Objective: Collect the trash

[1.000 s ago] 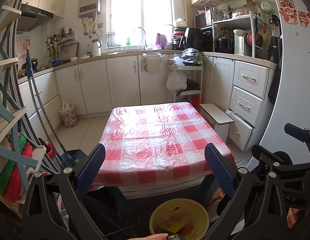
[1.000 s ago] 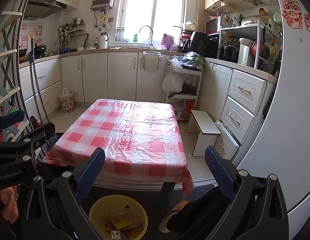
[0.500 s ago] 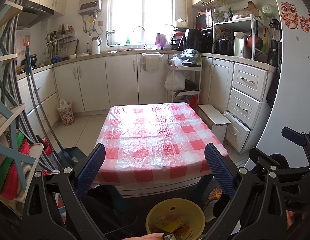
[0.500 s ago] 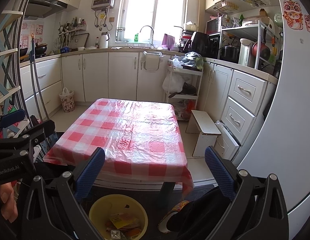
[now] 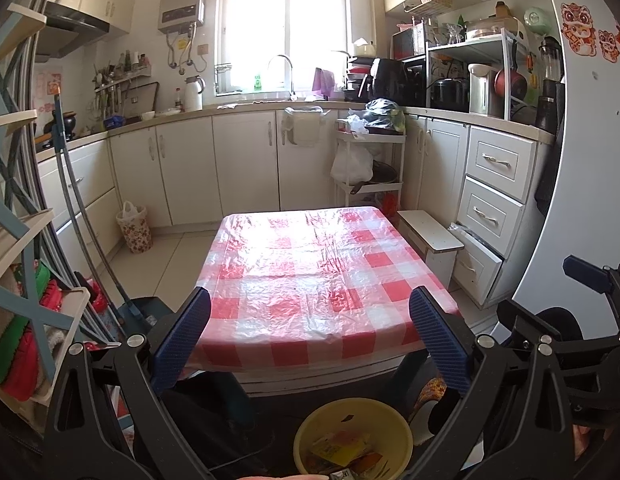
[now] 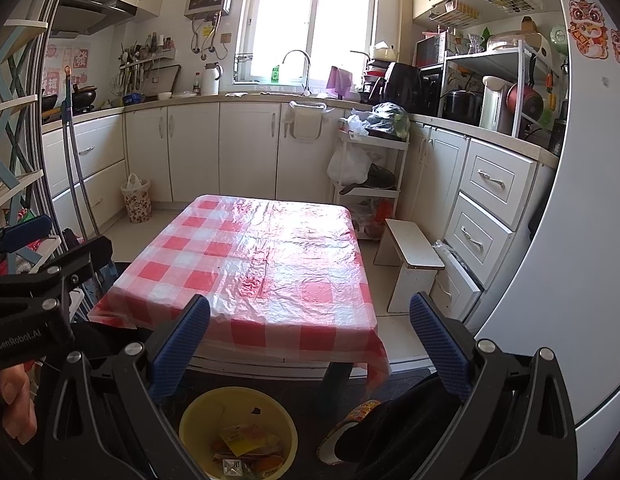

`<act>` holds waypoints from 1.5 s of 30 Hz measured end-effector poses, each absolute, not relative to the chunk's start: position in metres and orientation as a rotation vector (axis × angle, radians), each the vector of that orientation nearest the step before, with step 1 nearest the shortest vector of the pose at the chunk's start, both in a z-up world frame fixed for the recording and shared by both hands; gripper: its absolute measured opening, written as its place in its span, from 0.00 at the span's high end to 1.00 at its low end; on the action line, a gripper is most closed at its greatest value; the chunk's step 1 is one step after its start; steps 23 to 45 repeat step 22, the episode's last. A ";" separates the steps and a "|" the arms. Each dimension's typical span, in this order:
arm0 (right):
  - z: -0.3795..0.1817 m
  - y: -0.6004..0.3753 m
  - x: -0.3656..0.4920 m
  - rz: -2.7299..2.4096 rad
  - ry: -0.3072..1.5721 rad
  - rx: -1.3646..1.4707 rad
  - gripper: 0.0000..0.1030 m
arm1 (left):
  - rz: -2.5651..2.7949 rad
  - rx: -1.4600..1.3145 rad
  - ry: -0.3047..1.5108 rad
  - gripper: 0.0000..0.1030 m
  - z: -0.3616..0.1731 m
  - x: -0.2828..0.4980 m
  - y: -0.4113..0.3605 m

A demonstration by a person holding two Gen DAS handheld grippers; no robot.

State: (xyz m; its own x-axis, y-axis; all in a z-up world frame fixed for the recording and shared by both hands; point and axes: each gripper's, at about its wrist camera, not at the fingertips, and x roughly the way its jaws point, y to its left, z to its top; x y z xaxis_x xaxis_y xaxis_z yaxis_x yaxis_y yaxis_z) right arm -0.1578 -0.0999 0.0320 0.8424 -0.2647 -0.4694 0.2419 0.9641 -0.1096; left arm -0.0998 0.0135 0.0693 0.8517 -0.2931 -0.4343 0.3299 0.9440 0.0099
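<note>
1. Both grippers, the left gripper (image 5: 310,334) and the right gripper (image 6: 310,336), are wide open and hold nothing.
2. Trash (image 6: 246,446) lies in the yellow bowl (image 6: 194,420) on the floor, near the checked table (image 6: 250,264).

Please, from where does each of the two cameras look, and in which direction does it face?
Left wrist: sits on the left gripper, facing the red-and-white checked table and the window; its open blue fingers and the right gripper show.
Right wrist: sits on the right gripper, facing the same way; the left gripper and a hand show.
Shared: the table, the yellow plastic bin with wrappers, the white stool.
</note>
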 end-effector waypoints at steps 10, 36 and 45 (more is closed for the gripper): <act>0.014 -0.110 -0.139 -0.239 0.569 -0.026 0.07 | -0.267 0.090 0.419 0.07 0.062 -0.085 0.008; -0.012 -0.131 -0.108 -0.246 0.672 0.012 0.07 | -0.308 0.119 0.626 0.07 0.021 -0.027 -0.013; -0.012 -0.131 -0.108 -0.246 0.672 0.012 0.07 | -0.308 0.119 0.626 0.07 0.021 -0.027 -0.013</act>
